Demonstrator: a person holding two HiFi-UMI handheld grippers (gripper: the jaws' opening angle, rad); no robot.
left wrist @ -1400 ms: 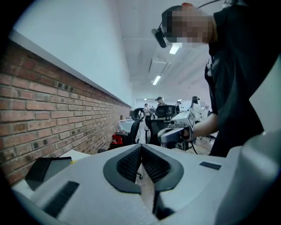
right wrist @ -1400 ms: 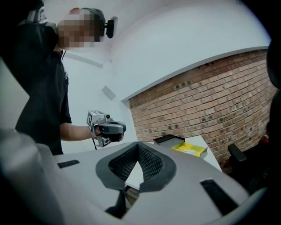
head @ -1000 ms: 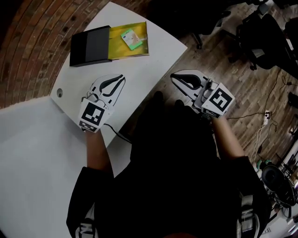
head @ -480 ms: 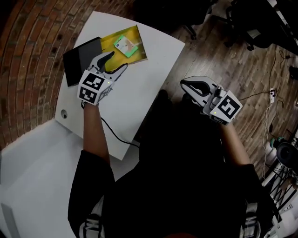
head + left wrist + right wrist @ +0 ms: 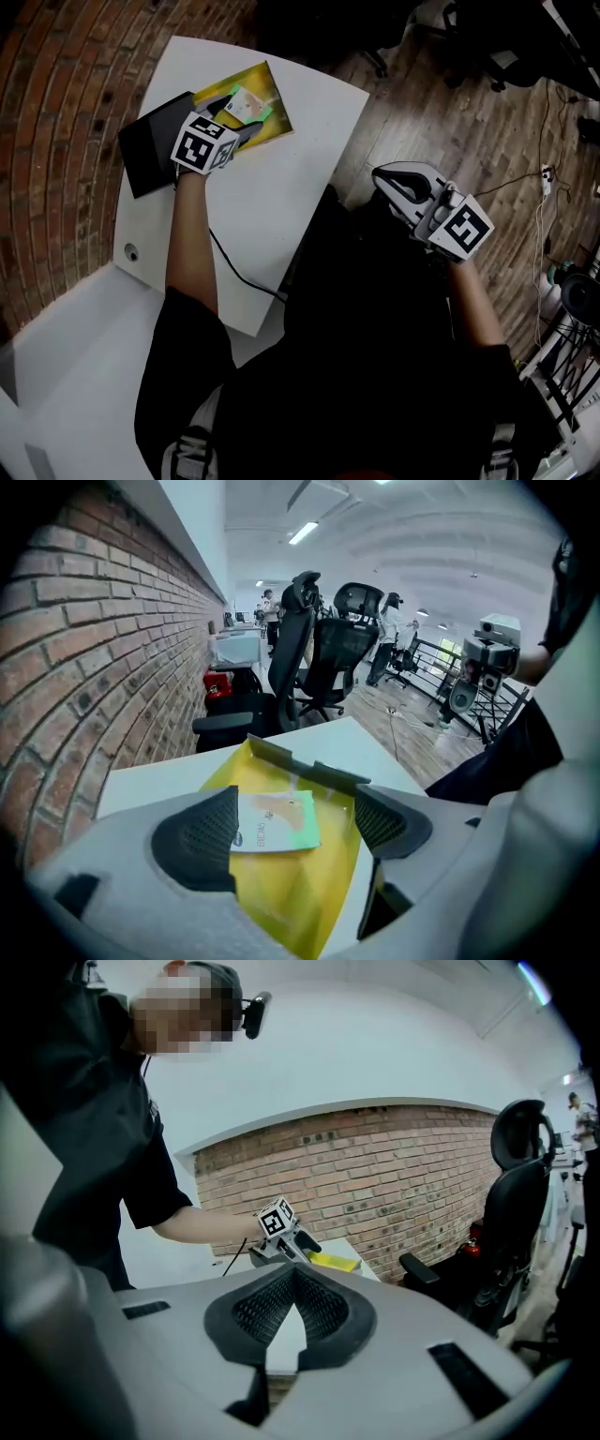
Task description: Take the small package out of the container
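Observation:
A small white-and-green package (image 5: pixel 247 104) (image 5: pixel 277 821) lies flat in the open yellow container (image 5: pixel 267 89) (image 5: pixel 309 892) at the far end of the white table (image 5: pixel 291 178). My left gripper (image 5: pixel 234 125) (image 5: pixel 295 827) hovers over the container's near part. Its jaws are opening, and the package lies just ahead between the two pads (image 5: pixel 199 841), which do not touch it. My right gripper (image 5: pixel 394 178) (image 5: pixel 293 1283) is off the table at the right, shut, with nothing in it. The right gripper view shows the left gripper (image 5: pixel 281 1232) at the yellow container (image 5: pixel 334 1262).
The container's black sleeve (image 5: pixel 150 142) lies against its left side. A cable (image 5: pixel 239 274) runs from the left gripper across the table to its near edge. There is a round hole (image 5: pixel 131 251) near the table's left edge. A brick wall (image 5: pixel 84 667) runs along the left, with office chairs (image 5: pixel 319 658) beyond.
My left gripper has moved from the table's near part up to the yellow container, and its jaws have gone from shut to open. The right gripper has stayed off the table, shut.

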